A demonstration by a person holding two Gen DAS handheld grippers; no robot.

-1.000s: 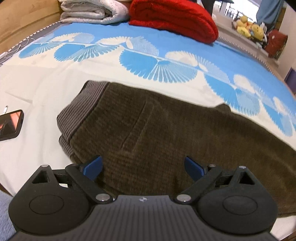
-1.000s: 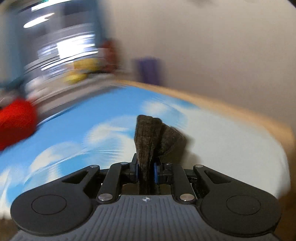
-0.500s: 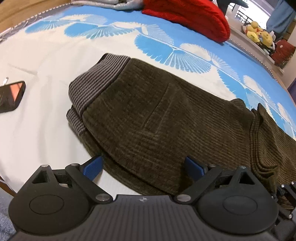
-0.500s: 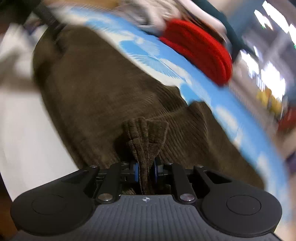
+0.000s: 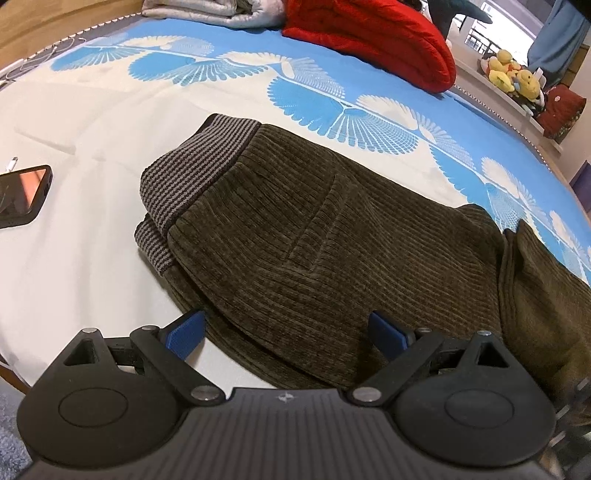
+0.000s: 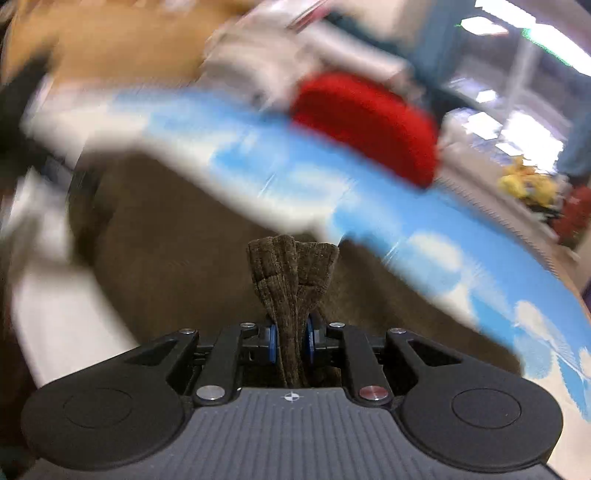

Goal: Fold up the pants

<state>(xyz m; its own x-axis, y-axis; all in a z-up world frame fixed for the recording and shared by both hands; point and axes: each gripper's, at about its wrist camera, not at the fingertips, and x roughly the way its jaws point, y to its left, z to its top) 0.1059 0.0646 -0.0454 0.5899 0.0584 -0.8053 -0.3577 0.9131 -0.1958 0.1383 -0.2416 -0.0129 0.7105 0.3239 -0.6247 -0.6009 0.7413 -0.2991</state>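
Observation:
Dark olive corduroy pants (image 5: 314,240) lie across the bed, their grey striped waistband (image 5: 192,173) at the left. My left gripper (image 5: 286,332) hovers open over the pants' near edge, its blue pads (image 5: 184,332) wide apart and gripping nothing. A doubled-over leg end (image 5: 535,280) lies on the right part of the pants. In the blurred right wrist view my right gripper (image 6: 290,343) is shut on a bunched piece of the pants' leg (image 6: 291,273), which sticks up between the pads above the rest of the pants (image 6: 177,258).
A blue and white patterned bedspread (image 5: 110,122) covers the bed. A phone (image 5: 22,195) lies at the left. Red folded blanket (image 5: 369,37) and grey folded bedding (image 5: 207,11) sit at the far side. Stuffed toys (image 5: 513,74) are on a ledge at the right.
My right gripper swung with the leg end from the far side of the bed over onto the pants. The leg end now shows doubled over at the right of the left wrist view. The left gripper sank closer.

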